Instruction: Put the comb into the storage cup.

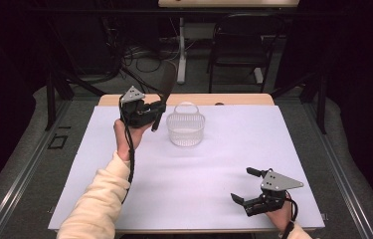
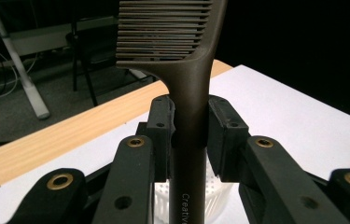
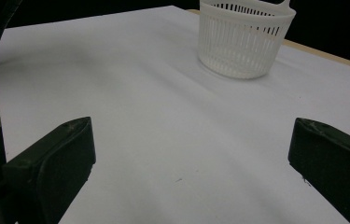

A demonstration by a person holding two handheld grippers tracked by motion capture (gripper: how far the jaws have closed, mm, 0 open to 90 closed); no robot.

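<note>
Dark room behind, with a black folding chair (image 1: pixel 237 45), white desk legs and loose cables on the floor. Closer in, a wooden table under a white sheet (image 1: pixel 199 174) that covers nearly the whole top; a strip of bare wood shows at the far edge.

Left gripper (image 1: pixel 155 110), raised above the sheet's far left part, clamps a long dark brown plastic comb (image 2: pixel 189 107) by its handle. Both pads press on the handle's sides in the left gripper view. Comb stands nearly upright, teeth end up and reaching past the table's far edge in the high view, handle end hanging below the jaws (pale lettering runs along the handle).

Small white slotted plastic basket (image 1: pixel 186 129) with a loop handle sits on the sheet just right of the comb, apart from it.

Right gripper (image 1: pixel 247 185) rests low over the near right corner, jaws spread wide, nothing between them, well apart from the basket.
</note>
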